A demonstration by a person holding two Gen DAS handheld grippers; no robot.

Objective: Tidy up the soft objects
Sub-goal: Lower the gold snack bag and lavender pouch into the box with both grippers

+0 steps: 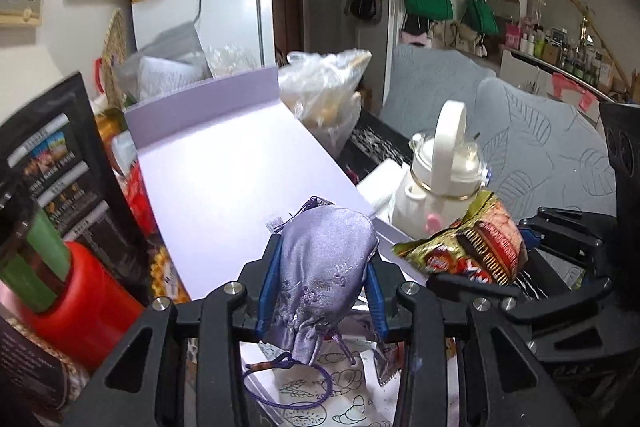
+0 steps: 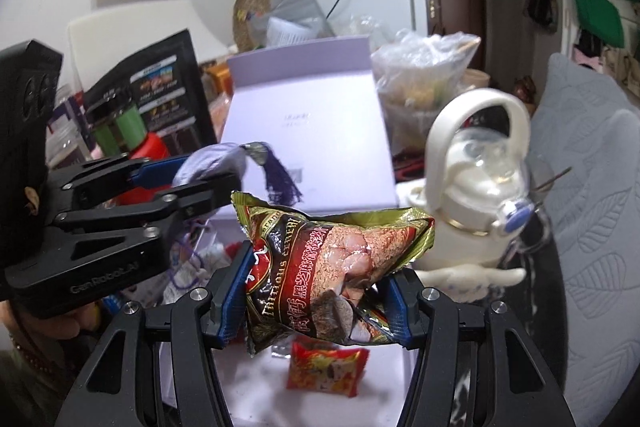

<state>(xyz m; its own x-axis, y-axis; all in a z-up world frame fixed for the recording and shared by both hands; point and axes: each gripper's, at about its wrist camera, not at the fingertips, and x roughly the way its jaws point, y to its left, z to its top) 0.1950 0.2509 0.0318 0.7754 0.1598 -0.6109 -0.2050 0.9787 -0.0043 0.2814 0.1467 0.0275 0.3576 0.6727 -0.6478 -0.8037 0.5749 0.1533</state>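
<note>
My left gripper [image 1: 320,283] is shut on a lilac satin drawstring pouch [image 1: 320,267] and holds it above an open lavender box [image 1: 224,163]. The pouch's purple cord [image 1: 288,383] hangs below. My right gripper [image 2: 316,291] is shut on a gold-and-red cereal packet [image 2: 328,263], held over the box's white inside. In the right wrist view the left gripper [image 2: 208,179] sits at left with the pouch [image 2: 208,163] and its purple tassel [image 2: 280,179]. In the left wrist view the right gripper [image 1: 532,243] holds the packet [image 1: 472,243] at right.
A small red snack packet [image 2: 326,371] lies in the box below. A white kettle [image 2: 476,195] stands right of the box. A red-capped bottle [image 1: 76,291] and a black pouch [image 1: 52,163] stand left. A clear plastic bag [image 1: 324,91] sits behind; a grey cushion [image 1: 540,147] at right.
</note>
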